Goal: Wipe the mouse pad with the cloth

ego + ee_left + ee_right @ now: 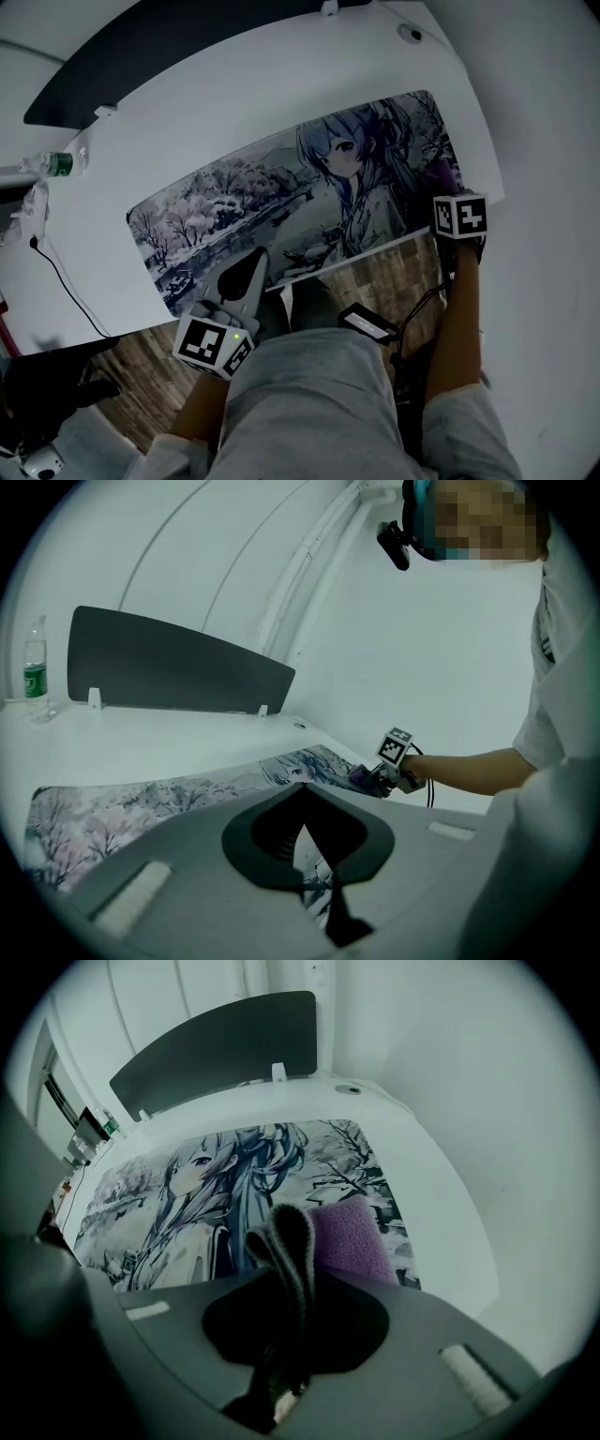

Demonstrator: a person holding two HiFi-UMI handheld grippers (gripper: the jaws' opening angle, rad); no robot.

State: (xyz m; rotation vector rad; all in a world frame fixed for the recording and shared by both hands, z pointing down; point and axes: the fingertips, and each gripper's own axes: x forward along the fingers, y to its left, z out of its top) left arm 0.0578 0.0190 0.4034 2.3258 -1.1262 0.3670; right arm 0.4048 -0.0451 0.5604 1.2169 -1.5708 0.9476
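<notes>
Right gripper point(287, 1265) pinches the purple cloth point(349, 1239) on the mouse pad point(187, 1180); left gripper point(302, 805) is closed, empty.

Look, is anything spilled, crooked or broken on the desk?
Nothing stands out. The mouse pad lies flat on the desk, the bottle stands upright, and the right hand-held gripper pinches the purple cloth on the pad's right end.

**Dim, cool light; fisheye bending**

All three views are underexposed and bluish-grey. A black vignette rings both gripper views; straight edges bow near the rims. In the head view the white desk point(234, 103) is brightest at 12 o'clock; shadow pools at 7 o'clock.
</notes>
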